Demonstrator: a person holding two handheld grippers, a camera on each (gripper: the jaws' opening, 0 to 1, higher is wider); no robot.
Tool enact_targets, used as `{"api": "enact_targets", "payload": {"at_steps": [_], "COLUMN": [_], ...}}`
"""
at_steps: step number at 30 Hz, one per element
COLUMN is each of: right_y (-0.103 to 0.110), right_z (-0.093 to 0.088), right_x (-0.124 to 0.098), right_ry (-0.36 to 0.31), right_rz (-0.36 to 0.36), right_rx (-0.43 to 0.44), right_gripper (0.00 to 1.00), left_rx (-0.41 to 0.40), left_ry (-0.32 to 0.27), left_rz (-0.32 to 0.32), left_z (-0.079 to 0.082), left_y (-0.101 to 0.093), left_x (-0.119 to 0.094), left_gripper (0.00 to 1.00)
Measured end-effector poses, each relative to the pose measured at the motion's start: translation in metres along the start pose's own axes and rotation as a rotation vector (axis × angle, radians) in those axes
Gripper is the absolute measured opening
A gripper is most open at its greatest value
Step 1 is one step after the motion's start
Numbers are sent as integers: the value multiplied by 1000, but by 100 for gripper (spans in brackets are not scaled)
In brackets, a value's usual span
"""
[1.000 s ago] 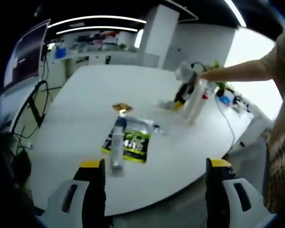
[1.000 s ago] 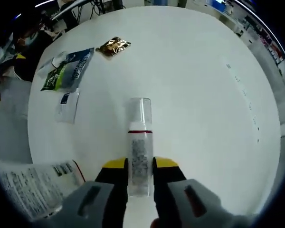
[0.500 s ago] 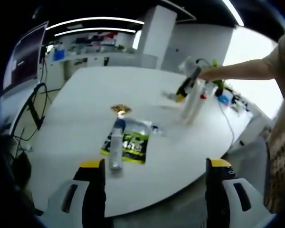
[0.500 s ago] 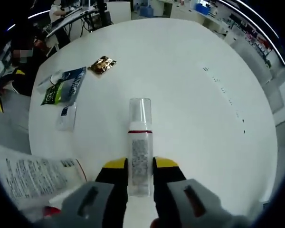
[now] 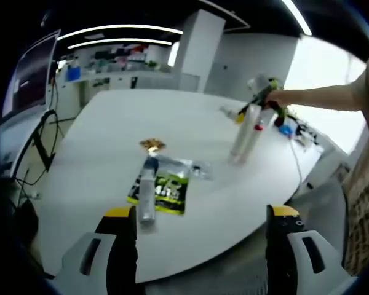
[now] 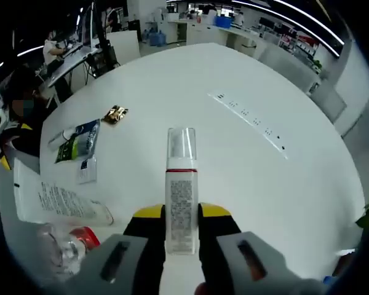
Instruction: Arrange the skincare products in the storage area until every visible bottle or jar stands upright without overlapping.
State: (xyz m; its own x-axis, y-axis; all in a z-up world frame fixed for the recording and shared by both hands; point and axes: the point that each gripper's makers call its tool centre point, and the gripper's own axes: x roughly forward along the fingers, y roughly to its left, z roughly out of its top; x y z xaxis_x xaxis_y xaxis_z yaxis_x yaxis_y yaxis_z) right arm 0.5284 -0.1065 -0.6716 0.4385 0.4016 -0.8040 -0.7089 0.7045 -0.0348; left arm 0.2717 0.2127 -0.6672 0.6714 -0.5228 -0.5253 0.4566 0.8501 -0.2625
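My right gripper (image 6: 181,230) is shut on a white bottle (image 6: 181,200) with a red ring and a clear cap, held well above the white table (image 6: 234,172). Below its left jaw stand a white printed tube (image 6: 49,200) and a clear bottle with a red cap (image 6: 67,244). Farther off, a slim tube (image 6: 64,134) lies beside a green sachet (image 6: 80,142). In the left gripper view my left gripper (image 5: 200,246) is open over the near table edge, with the slim tube (image 5: 147,190) lying partly on the green sachet (image 5: 167,190) ahead. The right gripper (image 5: 241,115) hangs above the tall white tube (image 5: 241,138).
A gold packet (image 6: 115,114) and a small clear sachet (image 6: 86,171) lie near the green sachet. A row of sockets (image 6: 252,120) crosses the table's far side. Desks and chairs stand beyond the table. A person's arm (image 5: 320,95) reaches in from the right.
My right gripper has risen with the bottle still in its jaws, so the table looks farther away and the white tube and red-capped bottle have come into its view. The left gripper barely moved.
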Motion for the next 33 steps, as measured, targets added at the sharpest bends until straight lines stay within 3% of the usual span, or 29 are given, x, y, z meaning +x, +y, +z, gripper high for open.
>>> {"api": "enact_targets", "payload": {"at_steps": [7, 16, 18, 25, 33], "right_y": [-5, 3, 11, 35, 73], "right_z": [-16, -38, -41, -61, -57], "right_x": [-41, -72, -82, -100, -118], "right_ry": [-88, -198, -262, -343, -491], "right_rz": [-24, -40, -24, 3, 97], "right_rx": [74, 224, 285, 388, 531], "right_gripper": [19, 19, 19, 19, 19], "left_rx": [45, 68, 67, 85, 114], "left_ry": [26, 30, 32, 42, 70], "left_rz": [-28, -57, -64, -85, -125], "left_z": [-3, -2, -2, 2, 0], "left_y": [-9, -15, -16, -26, -38], "left_x": [2, 1, 1, 3, 4], "left_gripper": [84, 84, 84, 86, 86]}}
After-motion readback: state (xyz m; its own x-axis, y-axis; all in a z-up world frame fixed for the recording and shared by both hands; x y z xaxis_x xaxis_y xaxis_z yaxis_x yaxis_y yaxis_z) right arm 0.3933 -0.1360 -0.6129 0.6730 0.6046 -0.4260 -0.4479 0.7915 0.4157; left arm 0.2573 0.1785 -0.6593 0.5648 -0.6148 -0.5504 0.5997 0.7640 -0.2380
